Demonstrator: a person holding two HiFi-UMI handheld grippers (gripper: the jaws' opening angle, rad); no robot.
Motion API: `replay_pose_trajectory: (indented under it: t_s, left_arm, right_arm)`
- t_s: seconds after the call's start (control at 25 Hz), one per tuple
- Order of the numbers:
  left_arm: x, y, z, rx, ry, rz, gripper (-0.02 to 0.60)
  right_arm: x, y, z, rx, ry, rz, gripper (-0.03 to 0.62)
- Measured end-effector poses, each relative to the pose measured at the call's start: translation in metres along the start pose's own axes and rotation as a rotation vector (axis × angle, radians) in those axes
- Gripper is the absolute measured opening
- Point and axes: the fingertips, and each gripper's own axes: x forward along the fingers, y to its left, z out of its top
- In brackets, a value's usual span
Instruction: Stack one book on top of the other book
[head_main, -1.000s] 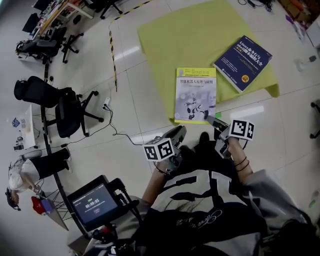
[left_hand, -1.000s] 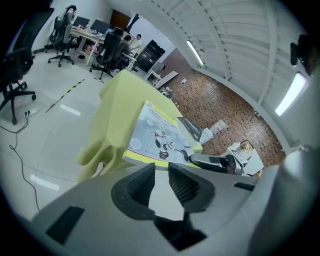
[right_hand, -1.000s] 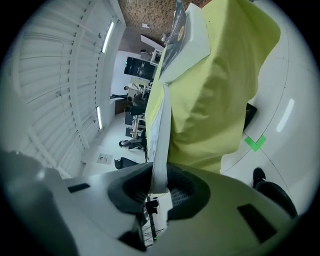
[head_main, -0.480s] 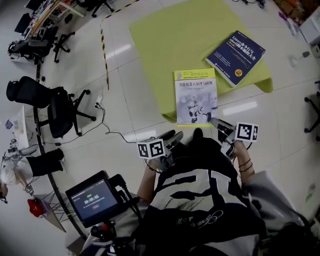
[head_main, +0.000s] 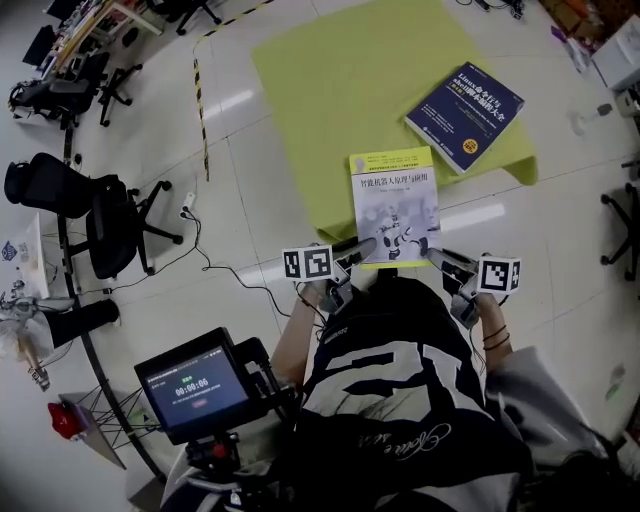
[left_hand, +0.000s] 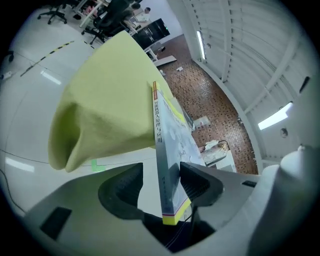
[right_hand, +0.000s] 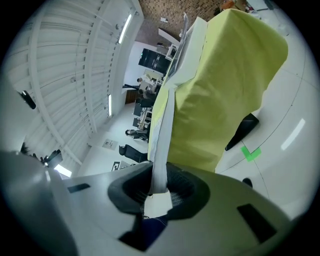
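Nearest, low on the left, a dark screen (head_main: 195, 383) sits on a black stand beside the person's black printed top. Just beyond, the left tool (head_main: 358, 246) has its ribbed grey pads open astride the near left corner of the white book (head_main: 393, 200). In the left gripper view one pad lies against the cover and the other stands clear of the yellow-edged spine (left_hand: 160, 165). The right tool (head_main: 445, 262) is clamped on the same book's near right corner, its thin page edge (right_hand: 162, 145) pinched between the pads.

The white book is a glossy softcover with a yellow border. Its near end sticks out past the edge of a soft, creased yellow-green cloth (head_main: 350, 90) spread on the shiny pale tiled floor (head_main: 250, 220). Farther on, well apart and lying askew near the cloth's right corner, rests the thick blue book (head_main: 465, 103), flat and unobstructed.

Off to the left, a thin cable (head_main: 215, 265) trails toward a black swivel chair (head_main: 110, 215). A black-and-yellow striped tape (head_main: 200, 100) runs along the tiles.
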Motion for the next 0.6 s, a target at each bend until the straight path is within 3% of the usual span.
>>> replay_pose_trajectory:
  t_s: [0.2, 0.4, 0.6]
  left_arm:
    - [0.012, -0.008, 0.007, -0.026, -0.041, -0.026, 0.222]
    - [0.012, -0.022, 0.014, 0.122, -0.018, 0.04, 0.163]
    - [-0.012, -0.057, 0.031, 0.234, -0.104, 0.076, 0.143]
  right_arm:
    - [-0.001, 0.0, -0.003, -0.043, 0.003, -0.037, 0.069]
    - [-0.003, 0.012, 0.0, -0.128, -0.01, -0.086, 0.071]
    - [-0.006, 0.048, 0.003, -0.221, -0.031, -0.068, 0.084]
